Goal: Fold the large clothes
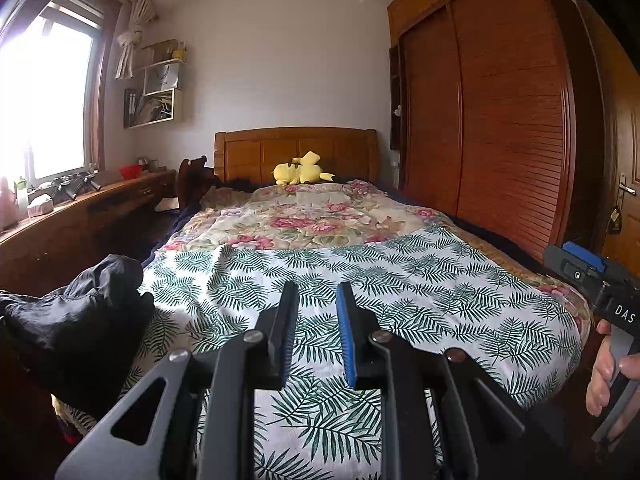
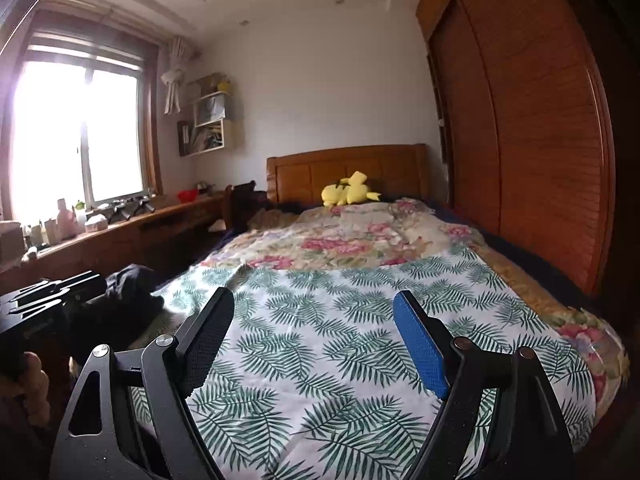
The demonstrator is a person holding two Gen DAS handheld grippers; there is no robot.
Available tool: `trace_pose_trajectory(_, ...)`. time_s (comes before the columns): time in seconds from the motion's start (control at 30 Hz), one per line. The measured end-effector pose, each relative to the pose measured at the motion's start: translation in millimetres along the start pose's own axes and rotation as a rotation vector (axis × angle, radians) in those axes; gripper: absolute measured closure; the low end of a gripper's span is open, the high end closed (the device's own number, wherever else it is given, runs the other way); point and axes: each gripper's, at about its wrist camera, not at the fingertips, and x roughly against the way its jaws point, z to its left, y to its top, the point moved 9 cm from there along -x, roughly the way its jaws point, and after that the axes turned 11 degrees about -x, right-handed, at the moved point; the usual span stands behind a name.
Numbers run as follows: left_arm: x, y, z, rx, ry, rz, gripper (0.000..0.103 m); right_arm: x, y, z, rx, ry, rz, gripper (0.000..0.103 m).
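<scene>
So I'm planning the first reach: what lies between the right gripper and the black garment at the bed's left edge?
Only leaf-print sheet separates the right gripper from the black garment, clearest in the right wrist view.

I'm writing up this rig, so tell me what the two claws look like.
Both are matte black linkage frames with silver pivot screws. Each claw, left and right, has one black textured pad and one blue ribbed pad. The right one's body shows white "DAS" lettering.
</scene>
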Motion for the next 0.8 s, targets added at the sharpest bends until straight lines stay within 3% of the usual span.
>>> trace_pose_trajectory(0.8,-3.9,-5.7,-3.1,0.005,0.0,0.012,0.084,-5.0,-4.3,-0.4,0.005,-0.007,0.005,0.02)
